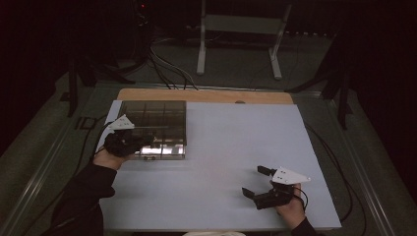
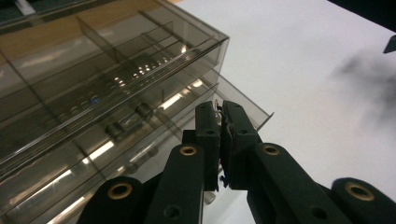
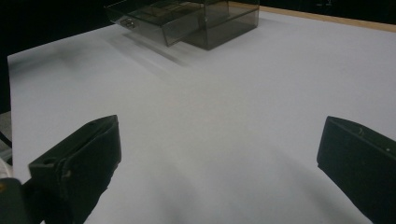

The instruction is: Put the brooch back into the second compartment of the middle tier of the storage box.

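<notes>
Left claw [image 2: 220, 140]: jaws closed together at the front edge of a pulled-out drawer [image 2: 140, 135]; whether they pinch the edge or something small cannot be told. The drawer belongs to a smoky clear plastic drawer box [image 1: 153, 123], standing at the far left of the white bench [image 1: 236, 147], lower drawer drawn out toward the person. Right claw [image 1: 258, 183]: jaws wide apart, empty, low over bare bench at the near right, well apart from the box.
</notes>
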`<state>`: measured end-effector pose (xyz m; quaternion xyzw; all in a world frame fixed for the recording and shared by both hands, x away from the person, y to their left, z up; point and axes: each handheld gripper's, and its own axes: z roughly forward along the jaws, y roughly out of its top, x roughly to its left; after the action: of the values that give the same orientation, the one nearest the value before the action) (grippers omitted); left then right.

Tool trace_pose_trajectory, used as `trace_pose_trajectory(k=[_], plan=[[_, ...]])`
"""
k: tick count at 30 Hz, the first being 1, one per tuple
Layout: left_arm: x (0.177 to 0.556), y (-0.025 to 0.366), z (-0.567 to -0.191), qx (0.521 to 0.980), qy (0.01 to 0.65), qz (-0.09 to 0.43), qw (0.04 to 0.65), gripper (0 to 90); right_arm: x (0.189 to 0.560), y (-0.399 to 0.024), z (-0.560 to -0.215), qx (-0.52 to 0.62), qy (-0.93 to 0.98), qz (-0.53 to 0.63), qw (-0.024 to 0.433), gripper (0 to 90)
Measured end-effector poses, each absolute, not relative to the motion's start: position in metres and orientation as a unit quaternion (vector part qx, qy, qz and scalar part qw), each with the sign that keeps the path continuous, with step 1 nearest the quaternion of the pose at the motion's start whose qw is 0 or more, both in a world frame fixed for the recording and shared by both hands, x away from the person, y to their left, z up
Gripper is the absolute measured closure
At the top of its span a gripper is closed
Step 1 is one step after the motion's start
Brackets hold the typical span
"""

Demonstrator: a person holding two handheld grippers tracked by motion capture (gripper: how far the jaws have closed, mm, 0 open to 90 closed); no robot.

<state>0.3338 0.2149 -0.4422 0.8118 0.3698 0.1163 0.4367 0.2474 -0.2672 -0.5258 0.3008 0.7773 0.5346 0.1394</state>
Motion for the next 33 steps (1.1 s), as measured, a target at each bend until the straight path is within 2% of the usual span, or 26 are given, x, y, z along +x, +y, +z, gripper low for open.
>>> trace_pose_trajectory(k=[33], plan=[[0.345, 0.217, -0.481, 0.802, 0.4, 0.106, 0.431, 87.6, 0.247, -0.267, -0.526, 0.3, 0.779, 0.533, 0.139, 0.0]])
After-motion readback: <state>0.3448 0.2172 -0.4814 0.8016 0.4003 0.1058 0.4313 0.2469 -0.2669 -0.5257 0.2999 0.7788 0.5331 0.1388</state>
